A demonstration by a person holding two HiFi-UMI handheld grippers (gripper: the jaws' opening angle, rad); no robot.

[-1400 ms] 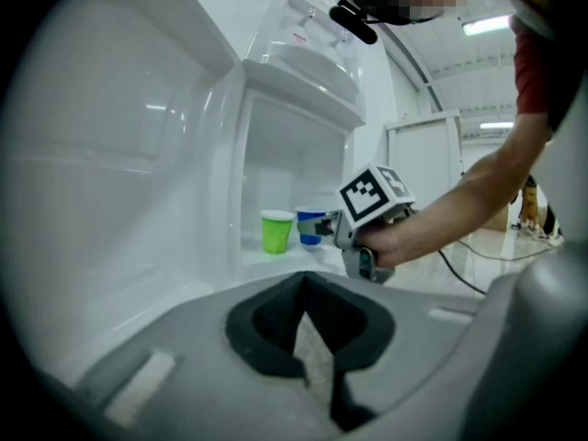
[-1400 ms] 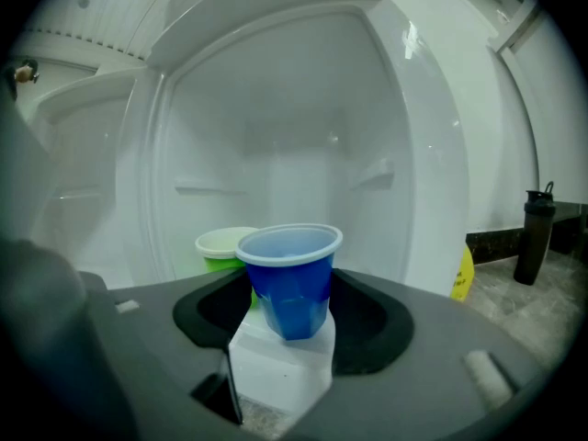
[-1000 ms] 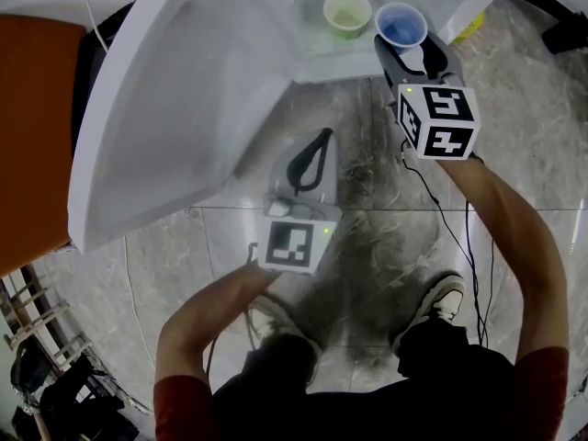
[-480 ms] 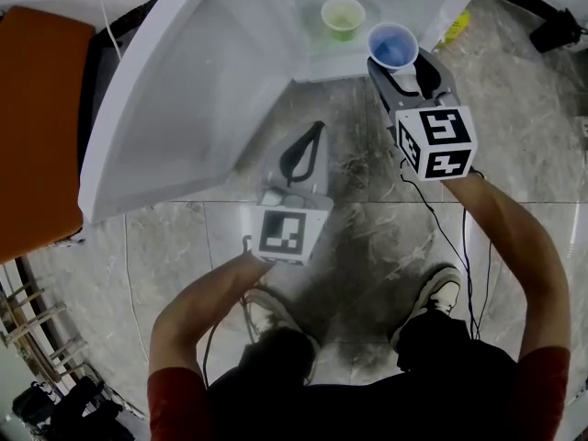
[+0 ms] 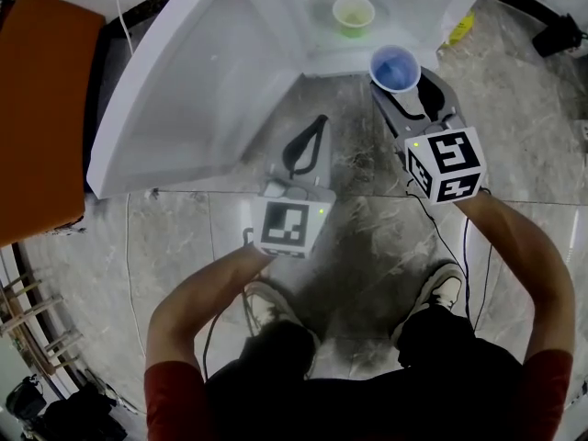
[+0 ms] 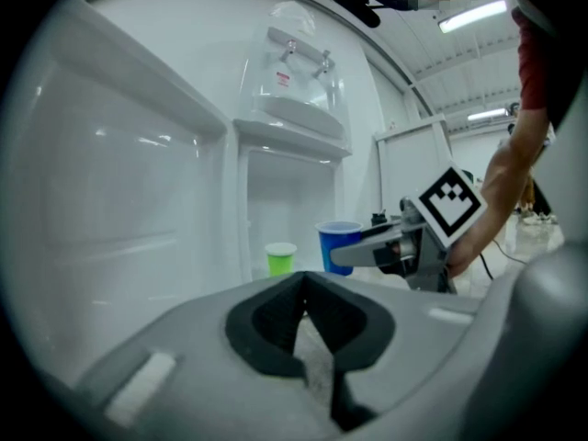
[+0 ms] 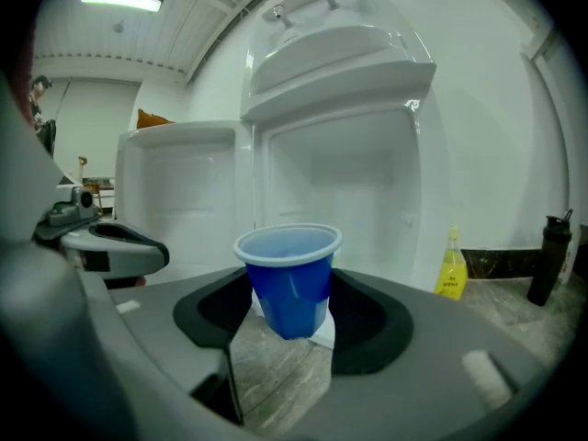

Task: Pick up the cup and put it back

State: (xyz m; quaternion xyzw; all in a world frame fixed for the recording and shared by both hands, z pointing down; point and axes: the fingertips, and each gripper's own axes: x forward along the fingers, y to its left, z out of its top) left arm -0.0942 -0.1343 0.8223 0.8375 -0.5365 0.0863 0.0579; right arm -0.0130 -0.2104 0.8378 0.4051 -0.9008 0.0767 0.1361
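Note:
A blue plastic cup [image 7: 289,278] stands upright between the black pads of my right gripper [image 7: 289,312], which is shut on it. In the head view the blue cup [image 5: 395,67] hangs over the floor just in front of the open fridge, with the right gripper [image 5: 405,86] below it. A green cup [image 5: 353,14] stands on the fridge's inner shelf, farther in. My left gripper [image 5: 309,143] is lower and to the left, over the floor, its jaws shut on nothing. The left gripper view shows the left gripper [image 6: 303,324], the green cup [image 6: 281,258] and the blue cup [image 6: 338,244] side by side.
The white fridge door [image 5: 184,90] swings open to the left. An orange panel [image 5: 41,108] lies beyond it. A yellow bottle [image 7: 450,269] and a dark bottle [image 7: 548,257] stand on the floor at the right. Cables trail over the marble floor [image 5: 367,237] near the person's shoes.
The right gripper has drawn back from the fridge shelf with the blue cup, away from the green cup. The left gripper has stayed about where it was.

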